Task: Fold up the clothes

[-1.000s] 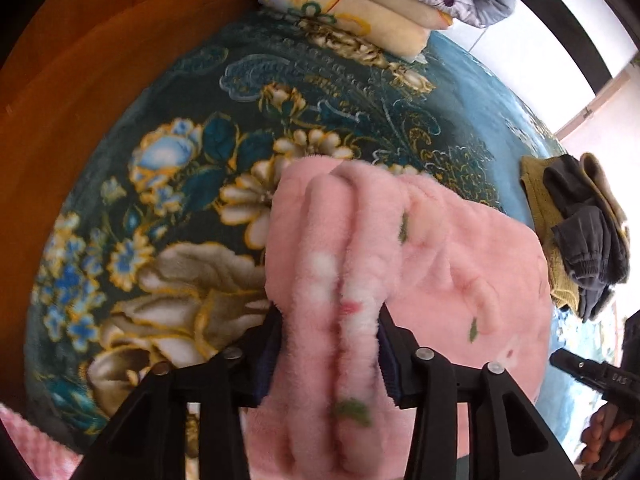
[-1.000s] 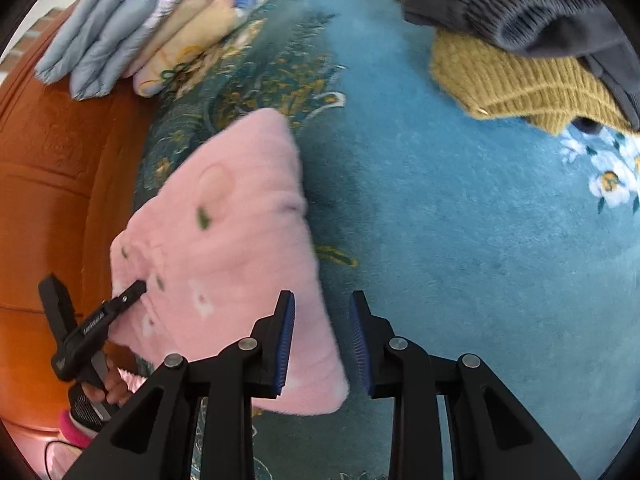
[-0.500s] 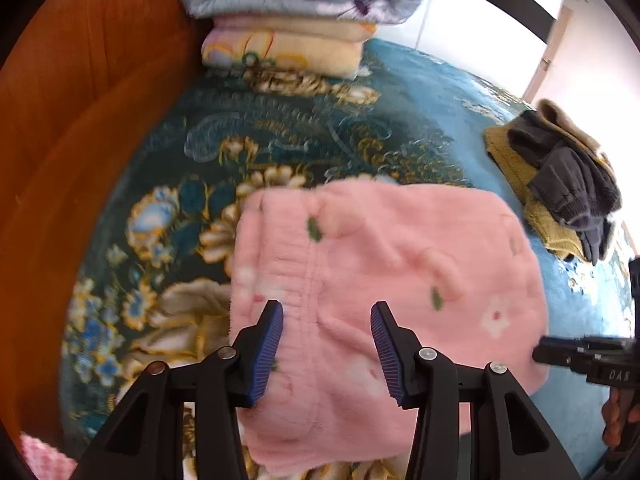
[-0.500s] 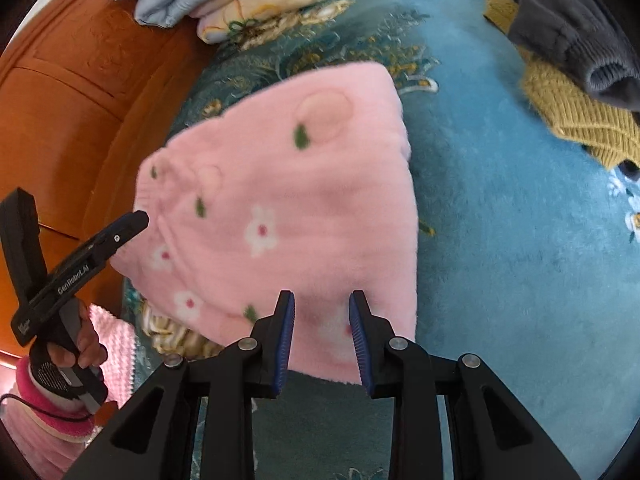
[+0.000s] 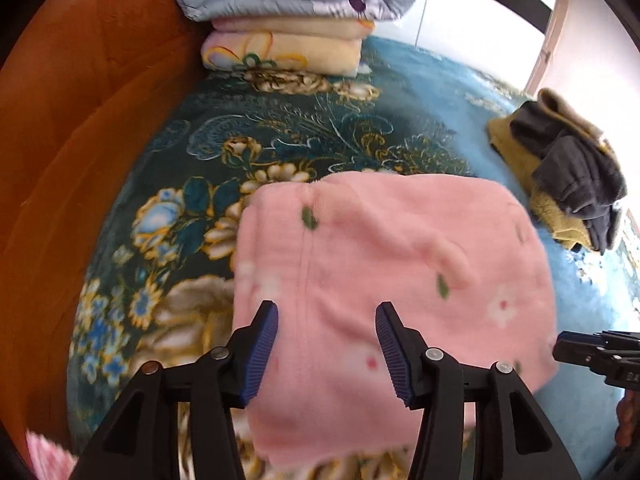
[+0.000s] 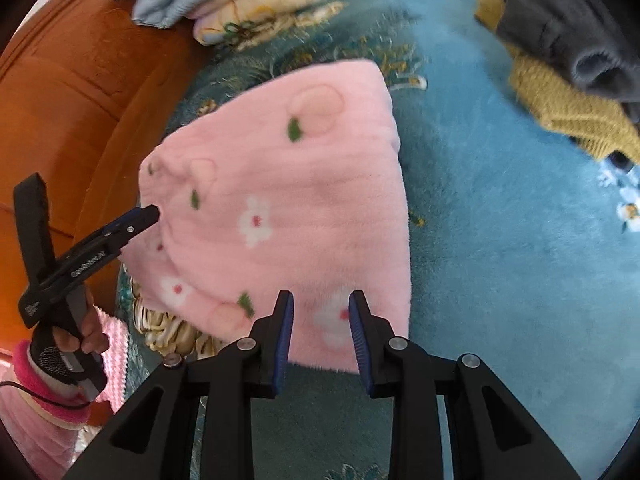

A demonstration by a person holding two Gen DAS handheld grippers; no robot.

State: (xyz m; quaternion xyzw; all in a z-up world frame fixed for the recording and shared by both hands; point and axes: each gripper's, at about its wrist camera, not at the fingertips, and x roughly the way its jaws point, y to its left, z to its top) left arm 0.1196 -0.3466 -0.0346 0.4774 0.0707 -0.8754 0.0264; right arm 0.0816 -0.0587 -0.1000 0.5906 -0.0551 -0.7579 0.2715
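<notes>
A pink fleece garment with small flowers lies folded flat on the teal floral bedspread; it also shows in the right wrist view. My left gripper is open and empty just above its near edge. My right gripper is open and empty over the garment's near right corner. The left gripper's fingers show at the garment's left edge in the right wrist view. The right gripper's tip shows at the garment's right edge in the left wrist view.
A heap of dark grey and mustard knitwear lies on the bedspread to the right, also in the right wrist view. Folded quilts are stacked at the far end. An orange wooden headboard runs along the left.
The left gripper let go of the pink garment and opened. The garment dropped from a bunched, lifted fold to lying flat. Both grippers drew back toward its near edge.
</notes>
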